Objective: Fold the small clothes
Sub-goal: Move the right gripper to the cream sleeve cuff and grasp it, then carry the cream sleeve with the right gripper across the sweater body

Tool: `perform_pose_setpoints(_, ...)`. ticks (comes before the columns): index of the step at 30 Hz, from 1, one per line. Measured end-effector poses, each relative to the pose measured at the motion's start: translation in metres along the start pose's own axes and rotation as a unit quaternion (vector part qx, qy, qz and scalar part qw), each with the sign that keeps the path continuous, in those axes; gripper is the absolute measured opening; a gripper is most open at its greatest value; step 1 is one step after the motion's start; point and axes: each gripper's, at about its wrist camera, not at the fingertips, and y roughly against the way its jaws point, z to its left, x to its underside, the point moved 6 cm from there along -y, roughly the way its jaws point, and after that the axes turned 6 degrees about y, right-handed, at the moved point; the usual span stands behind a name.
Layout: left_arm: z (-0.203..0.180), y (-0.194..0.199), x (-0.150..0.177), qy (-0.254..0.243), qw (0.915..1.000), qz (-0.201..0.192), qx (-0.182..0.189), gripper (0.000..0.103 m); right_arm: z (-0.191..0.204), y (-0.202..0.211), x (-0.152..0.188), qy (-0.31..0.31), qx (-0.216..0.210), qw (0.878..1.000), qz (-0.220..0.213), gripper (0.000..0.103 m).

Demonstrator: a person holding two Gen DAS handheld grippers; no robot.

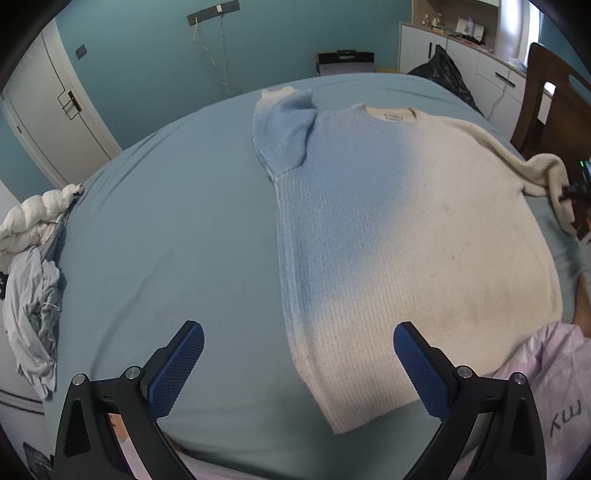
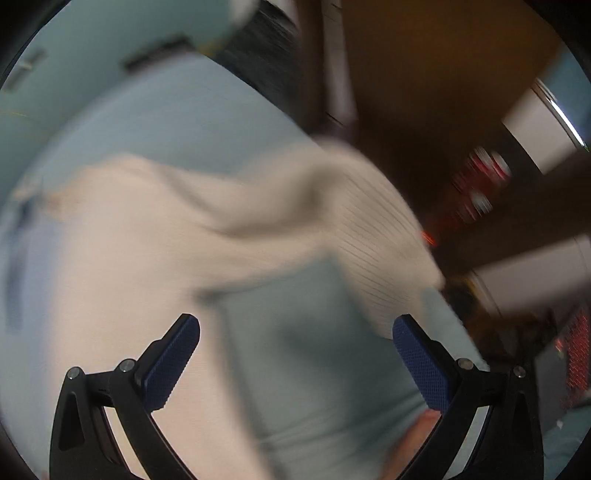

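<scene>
Teal wall (image 1: 147, 44) behind a bed with a blue-grey sheet (image 1: 177, 229). White door (image 1: 48, 110) at left; grey socket strip (image 1: 213, 13) with trailing cables above. White cabinets (image 1: 461, 62) at right, beside a brown wooden chair (image 1: 546, 99). Daylight enters at upper right.

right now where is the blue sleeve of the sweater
In the left wrist view, the blue sleeve lies folded in over the sweater, left of the collar, toward the bed's far side.
</scene>
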Motion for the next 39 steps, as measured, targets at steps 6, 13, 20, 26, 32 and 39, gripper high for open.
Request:
perform_pose_setpoints(6, -0.003, -0.014, 0.006, -0.007, 0.9998, 0.018, -0.005, 0.103, -0.068, -0.080, 0.042, -0.076, -0.005, 0.995, 0.060, 0.102)
perform_pose_setpoints(13, -0.009, -0.013, 0.000, -0.010, 0.9995, 0.018, -0.025, 0.103, -0.066, -0.098, 0.039, -0.016, 0.037, 0.999, 0.035, 0.077)
perform_pose_setpoints(20, -0.014, -0.012, -0.001, -0.010, 0.9996, 0.003, -0.025, 0.103, -0.059, -0.020, -0.001, 0.006, 0.094, 0.994, -0.057, 0.013)
perform_pose_setpoints(26, -0.013, -0.008, -0.001, -0.011, 0.9997, -0.005, -0.022, 0.103, -0.053, 0.123, -0.061, 0.022, 0.070, 0.982, -0.171, 0.012)
perform_pose_setpoints(32, -0.005, -0.001, -0.003, 0.008, 0.9998, -0.015, -0.010, 0.103, -0.005, 0.239, -0.091, 0.071, 0.053, 0.964, -0.251, 0.012)
perform_pose_setpoints(39, -0.001, 0.003, -0.004, 0.016, 0.9996, -0.024, 0.000, 0.103, 0.110, 0.283, -0.086, 0.124, -0.013, 0.972, -0.200, 0.012)
